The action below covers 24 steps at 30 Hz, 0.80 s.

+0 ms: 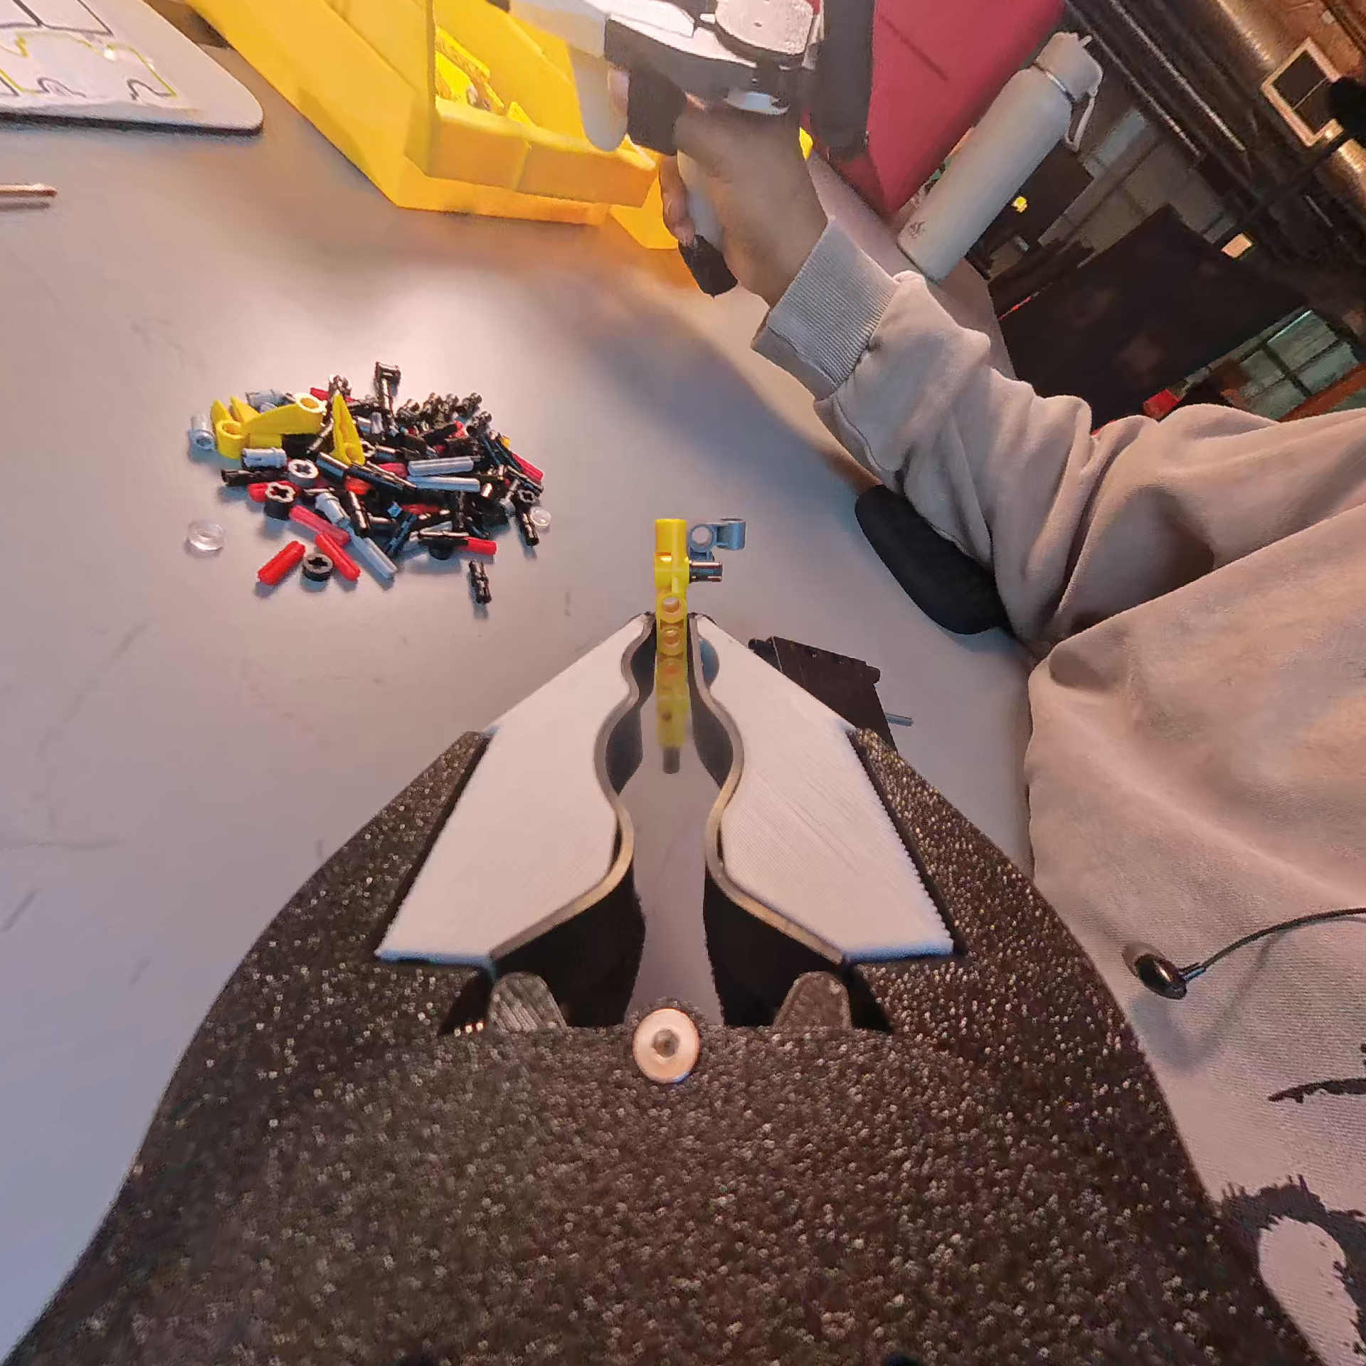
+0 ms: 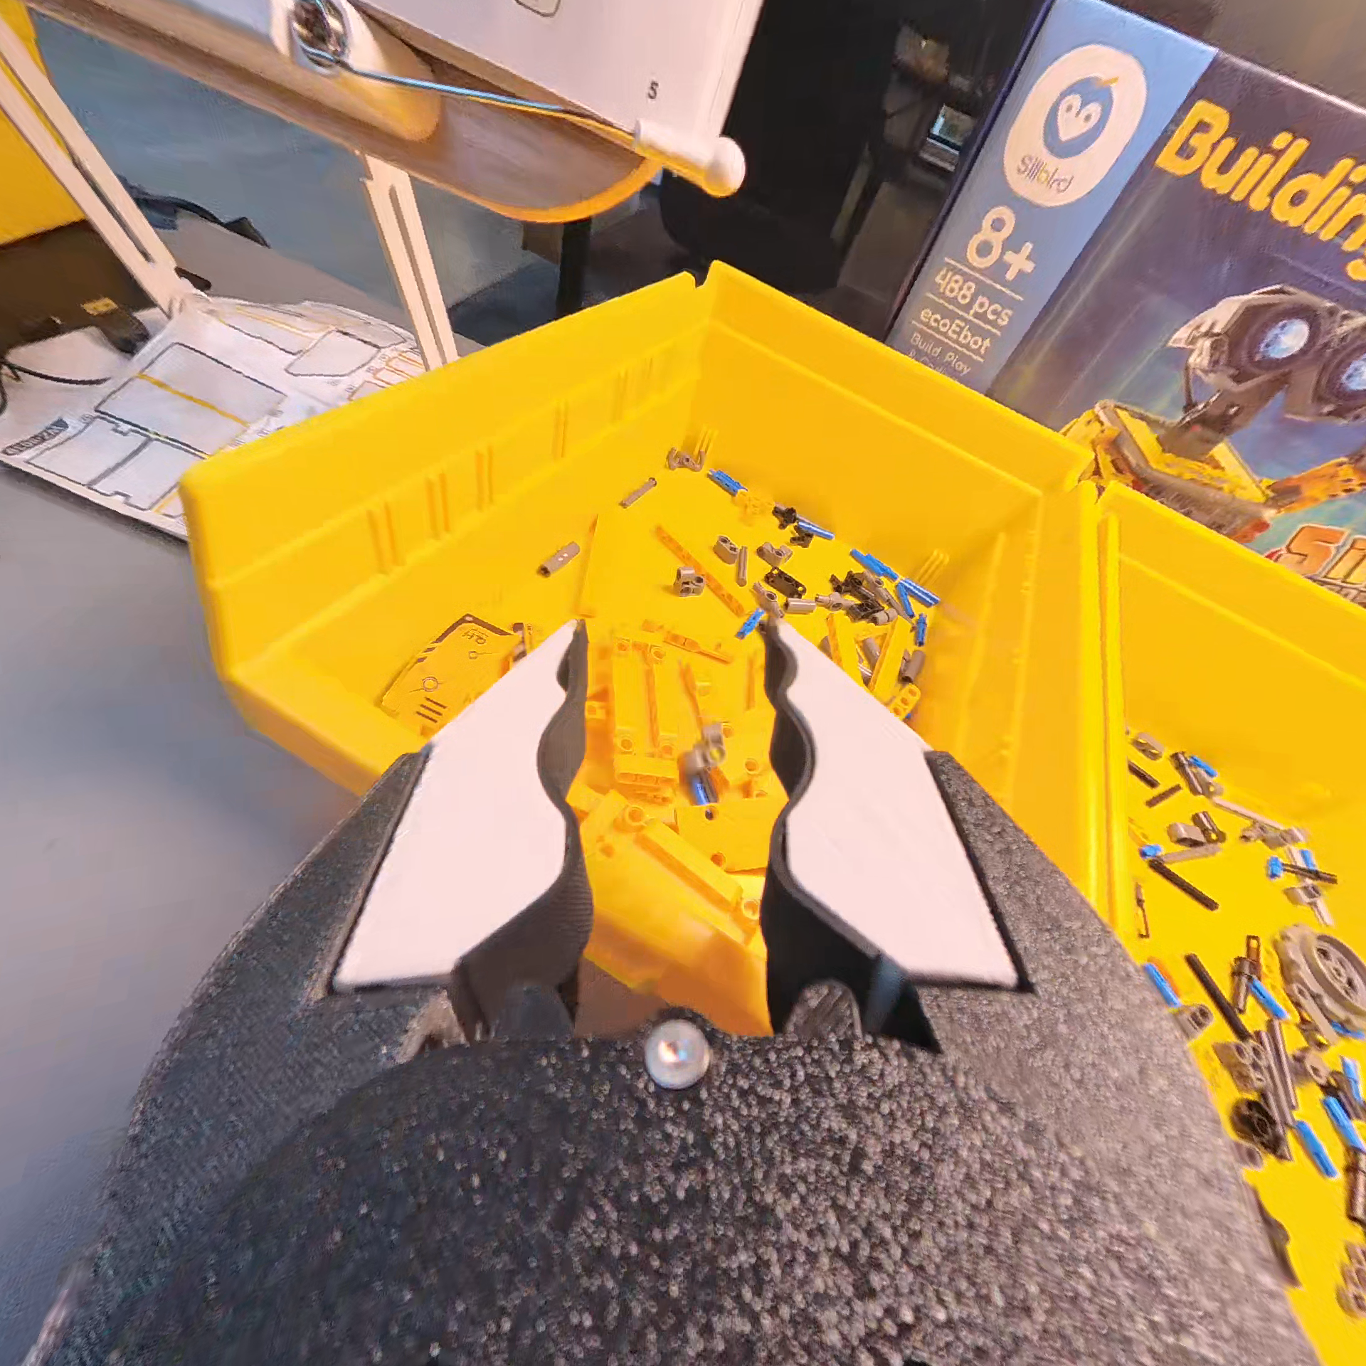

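Note:
My left gripper [image 1: 672,619] is shut on a yellow beam [image 1: 671,573] that stands upright between its fingertips, above the grey table. A small grey connector [image 1: 715,536] and a black pin [image 1: 707,570] are fixed near the beam's top. A pile of small black, red, grey and yellow parts [image 1: 369,473] lies on the table to the left. My right gripper [image 2: 671,628] is open and empty, held over a yellow bin [image 2: 458,517] of yellow beams and small grey, black and blue pins. The right gripper also shows far off in the left wrist view [image 1: 702,52], held by a hand.
A second yellow bin [image 2: 1109,665] with pins, axles and a wheel stands to the right. A printed box [image 2: 1153,281] stands behind the bins. An instruction sheet [image 2: 185,399] lies at the left under a white stand. A white bottle [image 1: 998,155] and a sleeved arm [image 1: 1035,443] are at the right. Spacing between my two grippers at the tips: around 40 cm.

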Available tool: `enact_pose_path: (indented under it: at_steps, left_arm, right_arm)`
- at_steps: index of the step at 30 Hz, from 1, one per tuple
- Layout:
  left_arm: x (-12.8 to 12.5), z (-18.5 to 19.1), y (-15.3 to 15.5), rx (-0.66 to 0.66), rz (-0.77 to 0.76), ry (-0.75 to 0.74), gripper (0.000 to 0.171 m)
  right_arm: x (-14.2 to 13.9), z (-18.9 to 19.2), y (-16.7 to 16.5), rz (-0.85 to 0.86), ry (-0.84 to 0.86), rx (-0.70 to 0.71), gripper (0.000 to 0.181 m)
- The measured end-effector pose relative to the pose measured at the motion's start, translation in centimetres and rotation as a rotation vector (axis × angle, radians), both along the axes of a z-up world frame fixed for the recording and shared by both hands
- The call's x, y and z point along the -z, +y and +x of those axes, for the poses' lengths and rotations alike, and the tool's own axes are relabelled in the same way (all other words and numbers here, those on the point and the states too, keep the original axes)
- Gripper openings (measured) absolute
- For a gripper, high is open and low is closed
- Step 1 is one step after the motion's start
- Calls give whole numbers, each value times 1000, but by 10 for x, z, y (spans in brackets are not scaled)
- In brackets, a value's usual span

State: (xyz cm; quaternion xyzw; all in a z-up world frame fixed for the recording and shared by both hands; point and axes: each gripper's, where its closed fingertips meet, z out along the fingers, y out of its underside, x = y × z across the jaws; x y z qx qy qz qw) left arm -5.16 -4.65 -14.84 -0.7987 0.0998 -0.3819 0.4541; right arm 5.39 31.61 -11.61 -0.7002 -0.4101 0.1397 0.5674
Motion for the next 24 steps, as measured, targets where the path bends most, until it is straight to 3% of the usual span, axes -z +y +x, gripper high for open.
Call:
enact_pose_path:
  at_steps: [3, 6, 8, 11, 14, 18, 24]
  left_arm:
    - [-4, 0, 0, -10, 48, 50, 6]
    - [-8, 1, 2, -13, 67, 44, 6]
    - [-10, 0, 3, -25, 67, 22, 6]
    - [-17, 0, 1, -28, 73, -47, 6]
    - [-24, -2, -2, -25, 73, -111, 6]
    - [-27, 1, -4, -11, 71, -135, 6]
    - [-32, 4, -4, 9, 53, -238, 7]
  right_arm:
    - [-24, -28, -47, 26, 68, -199, 55]
    - [-54, -70, -173, 23, 159, -674, 43]
    - [-52, -83, -263, 50, 126, -964, 36]
    - [-27, -95, -341, 193, -12, -1144, 31]
    - [-14, -105, -362, 331, -90, -1149, 26]
    - [-14, -111, -363, 445, -106, -1098, 13]
    - [-17, -109, -362, 509, -100, -1079, 17]
